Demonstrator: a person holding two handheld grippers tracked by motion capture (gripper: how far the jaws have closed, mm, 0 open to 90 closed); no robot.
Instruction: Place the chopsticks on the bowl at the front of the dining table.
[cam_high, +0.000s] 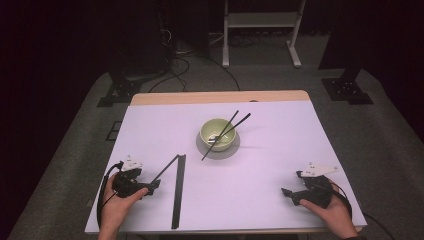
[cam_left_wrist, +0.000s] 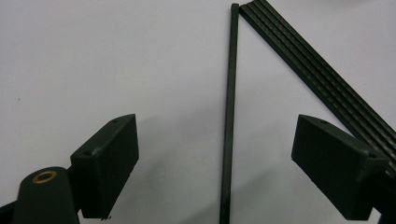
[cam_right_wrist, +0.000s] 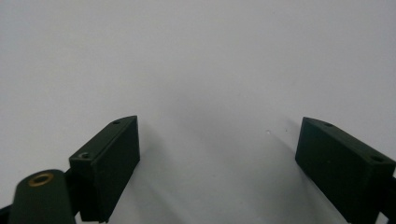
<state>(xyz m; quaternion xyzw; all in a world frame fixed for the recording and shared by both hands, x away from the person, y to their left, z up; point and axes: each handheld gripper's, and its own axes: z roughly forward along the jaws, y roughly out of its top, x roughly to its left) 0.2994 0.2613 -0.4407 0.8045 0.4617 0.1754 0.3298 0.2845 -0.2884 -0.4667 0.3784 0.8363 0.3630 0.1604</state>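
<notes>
Chopstick lies between left tool's spread jaws, untouched.

The single chopstick ran off the left gripper view's bottom edge. The black strip was cut by its right edge, part behind one jaw.

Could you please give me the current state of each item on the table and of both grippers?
Pale green ceramic bowl: upright on a grey round saucer.
Two black chopsticks: crossed, leaning in the bowl.
Thin black chopstick: flat on the table, between open jaws, untouched.
Flat black ribbed strip: lying flat.
Left gripper: open.
Right gripper: open, nothing between its jaws.
</notes>
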